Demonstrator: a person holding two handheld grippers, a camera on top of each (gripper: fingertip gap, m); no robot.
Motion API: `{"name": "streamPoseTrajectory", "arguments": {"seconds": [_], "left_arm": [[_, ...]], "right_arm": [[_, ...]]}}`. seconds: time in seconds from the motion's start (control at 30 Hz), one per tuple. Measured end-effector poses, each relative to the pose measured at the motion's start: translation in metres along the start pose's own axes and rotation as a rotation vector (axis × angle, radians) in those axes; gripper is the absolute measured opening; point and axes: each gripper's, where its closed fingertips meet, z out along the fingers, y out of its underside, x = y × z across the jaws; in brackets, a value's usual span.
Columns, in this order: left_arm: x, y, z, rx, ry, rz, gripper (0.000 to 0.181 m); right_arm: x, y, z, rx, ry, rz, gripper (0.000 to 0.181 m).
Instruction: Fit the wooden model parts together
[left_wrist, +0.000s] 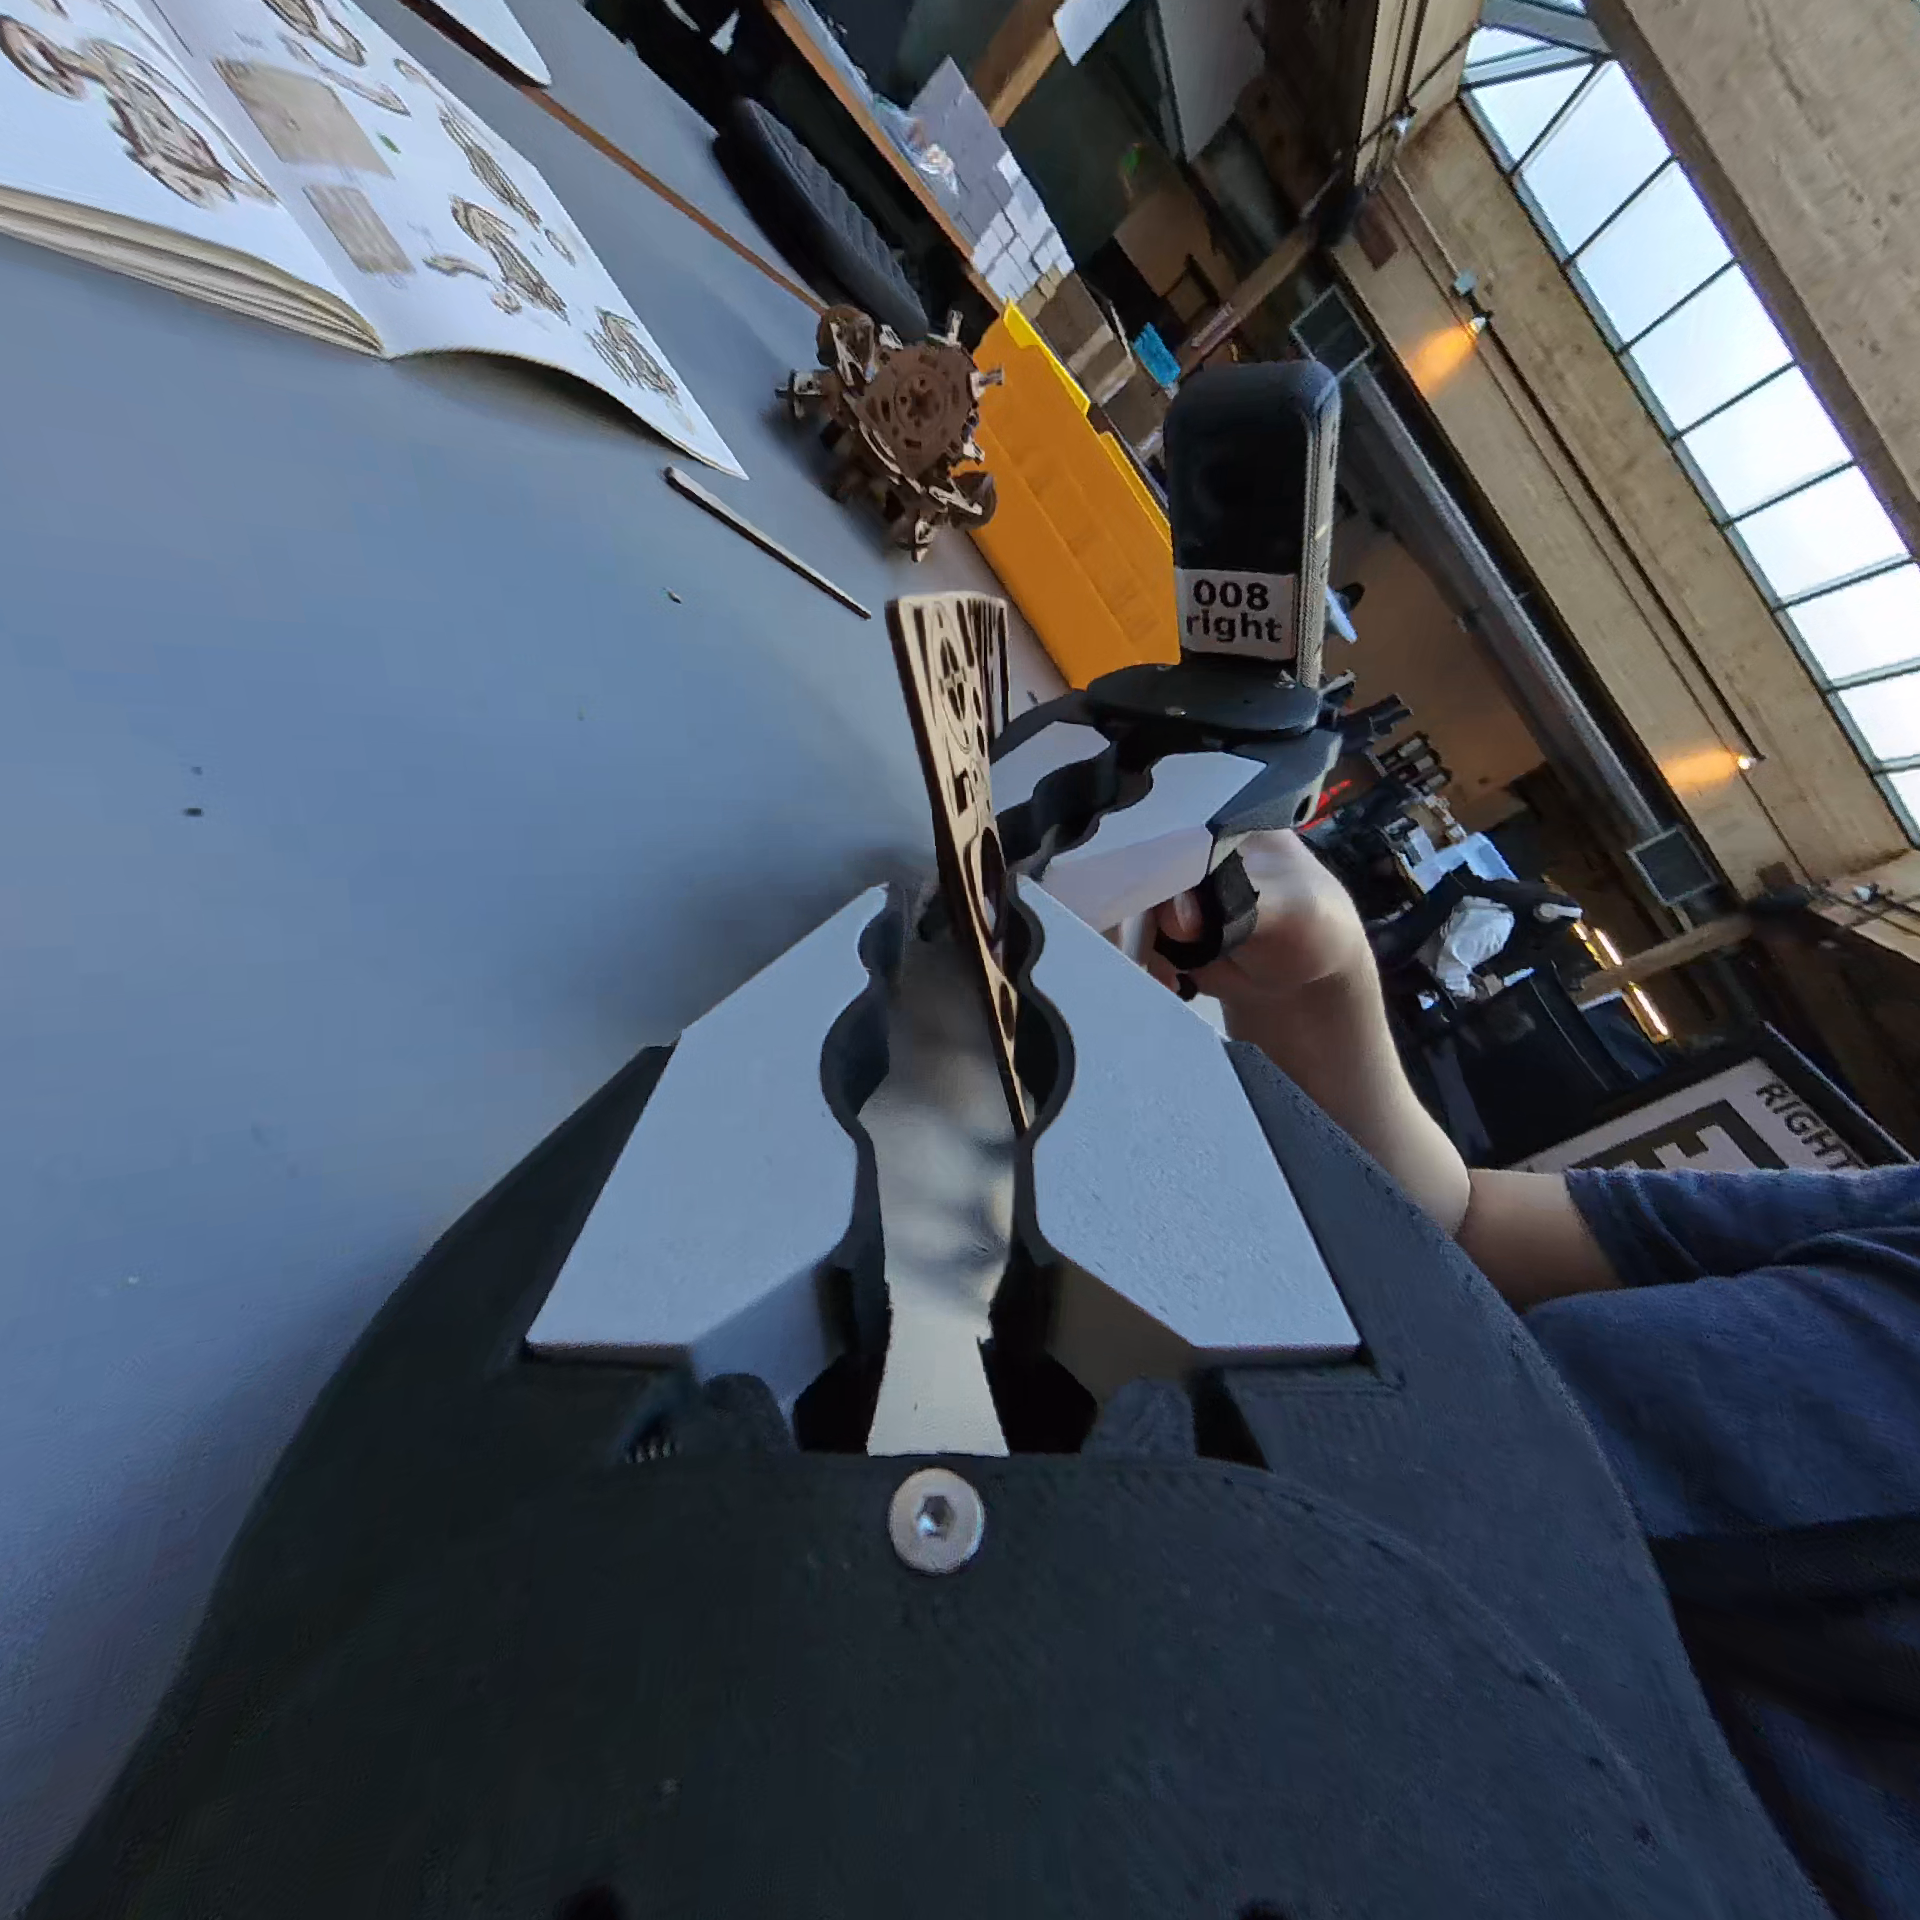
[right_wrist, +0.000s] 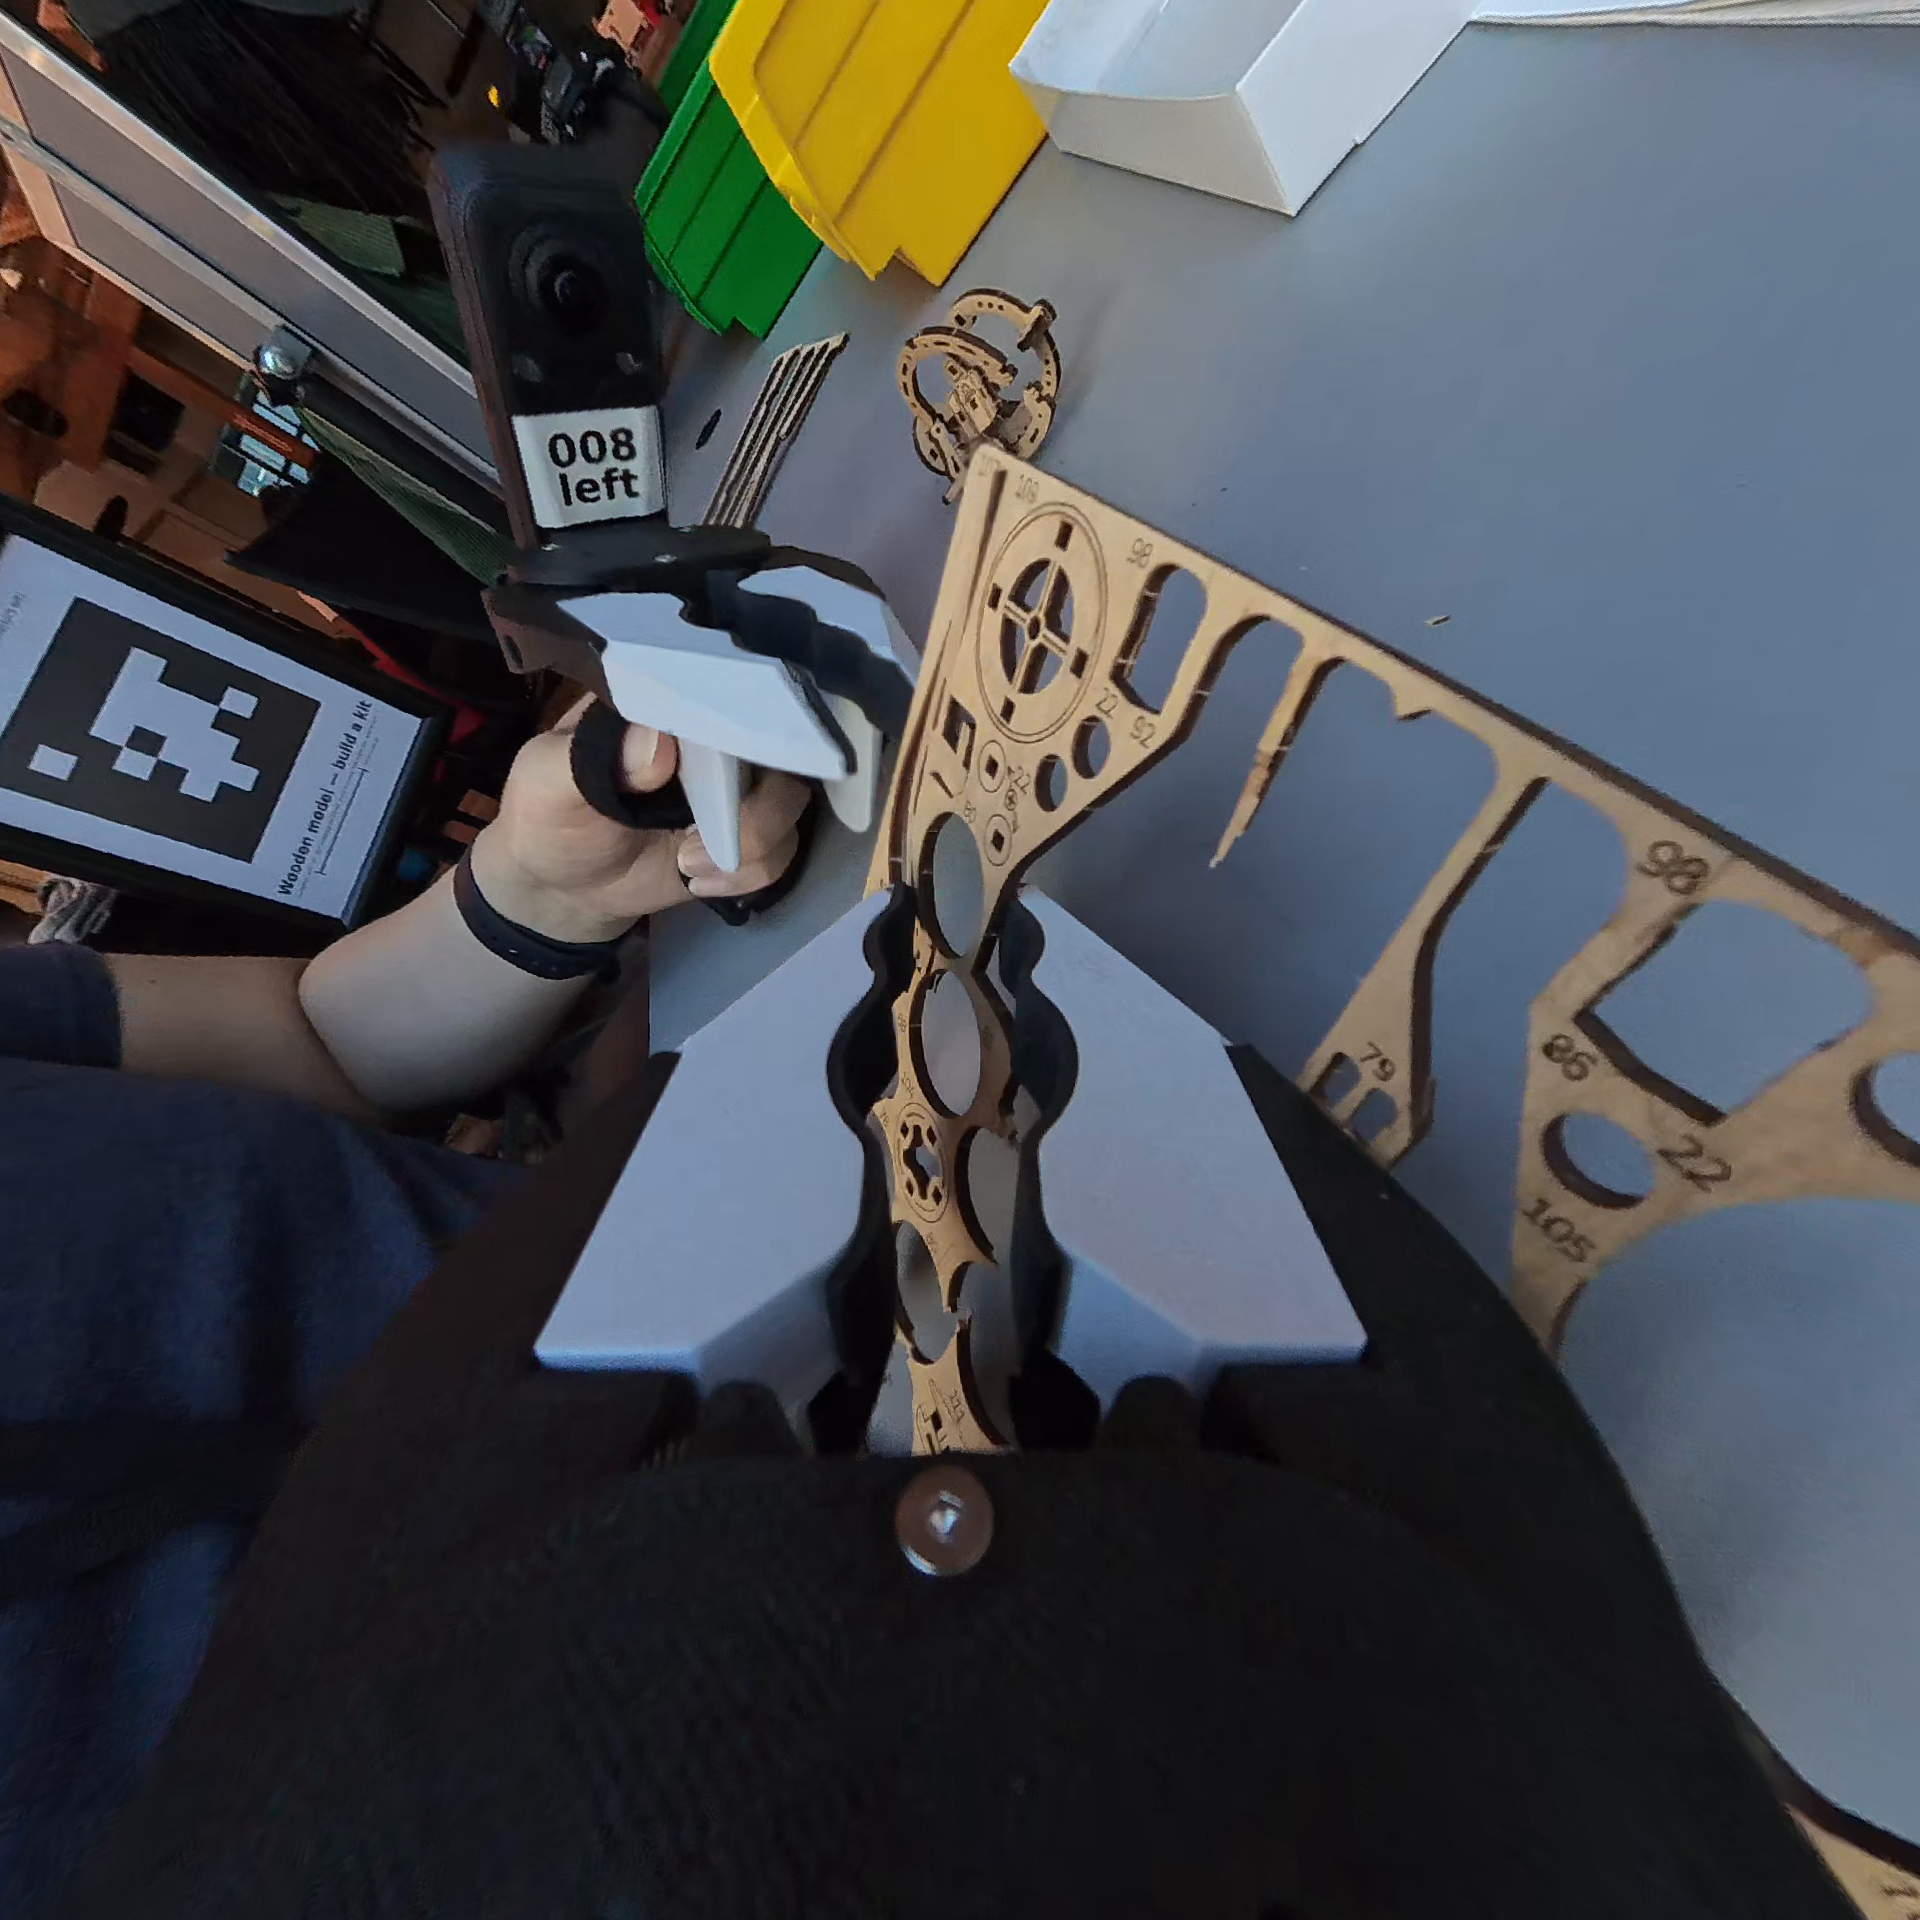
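A laser-cut wooden parts sheet (right_wrist: 1039, 623) with many empty cut-outs is held up at a tilt above the grey table (left_wrist: 312, 727). My right gripper (right_wrist: 956, 904) is shut on a narrow strip at the sheet's left side. The rest of the sheet spreads out to the right behind its right finger. My left gripper (left_wrist: 956, 899) is shut on the same sheet (left_wrist: 951, 707), which shows edge-on there. It grips the sheet's left edge in the right wrist view (right_wrist: 883, 717). The right gripper (left_wrist: 1008, 821) meets the sheet from the right. A part-built wooden model (left_wrist: 899, 436) stands farther back on the table.
An open instruction booklet (left_wrist: 312, 177) lies at the far left and a thin wooden stick (left_wrist: 764, 540) lies beside it. A yellow bin (right_wrist: 883, 114), a green bin (right_wrist: 717, 239) and a white box (right_wrist: 1226, 94) stand at the back. Spare wooden sheets (right_wrist: 774, 426) lie near the model (right_wrist: 977, 384). Left and right tips are no more than a few centimetres apart. About 30 cm separates my right fingertips from the part-built wooden model (left_wrist: 899, 436).
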Motion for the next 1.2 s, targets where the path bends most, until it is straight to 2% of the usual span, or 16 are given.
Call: {"name": "streamPoseTrajectory", "arguments": {"seconds": [0.1, 0.17, 0.23, 0.47, 0.53, 0.6, 0.7, 0.8, 0.87, 0.93, 1.13, 1.2], "left_arm": [[-0.003, -0.006, 0.0, -0.003, -0.05, 0.054, 0.023], [-0.003, -0.01, 0.003, -0.004, -0.049, 0.068, 0.018], [-0.002, -0.008, 0.006, -0.035, -0.037, 0.082, 0.004], [0.003, -0.003, 0.009, -0.06, 0.029, 0.055, 0.003], [0.005, -0.002, 0.008, -0.063, 0.047, 0.039, 0.002], [0.011, -0.003, 0.005, -0.053, 0.085, 0.038, 0.002], [0.017, -0.01, -0.001, -0.003, 0.126, 0.018, 0.001], [0.017, -0.009, 0.0, 0.004, 0.13, 0.029, 0.002], [0.021, -0.008, -0.001, 0.005, 0.147, 0.046, 0.002], [0.023, -0.007, -0.001, -0.006, 0.157, 0.053, 0.002], [0.021, 0.001, -0.003, -0.106, 0.091, 0.14, 0.003], [0.024, -0.002, -0.005, -0.098, 0.098, 0.14, 0.002]], "right_arm": [[-0.006, 0.003, 0.004, -0.025, -0.01, -0.041, 0.015], [-0.007, 0.005, 0.005, -0.037, 0.001, -0.07, 0.016], [-0.006, 0.005, 0.006, -0.038, 0.013, -0.082, 0.016], [-0.008, 0.005, 0.007, -0.041, 0.013, -0.126, 0.018], [-0.008, 0.003, 0.006, -0.028, 0.012, -0.111, 0.02], [-0.009, -0.012, -0.002, 0.069, 0.0, -0.095, 0.022], [-0.019, -0.026, -0.012, 0.152, -0.085, -0.05, 0.02], [-0.019, -0.024, -0.011, 0.147, -0.114, -0.001, 0.021], [-0.016, -0.023, -0.012, 0.146, -0.108, 0.019, 0.008], [-0.019, -0.023, -0.014, 0.145, -0.128, 0.02, 0.006], [-0.019, -0.019, -0.01, 0.118, -0.131, 0.027, 0.006], [-0.024, -0.021, -0.011, 0.131, -0.168, 0.048, 0.01]]}}
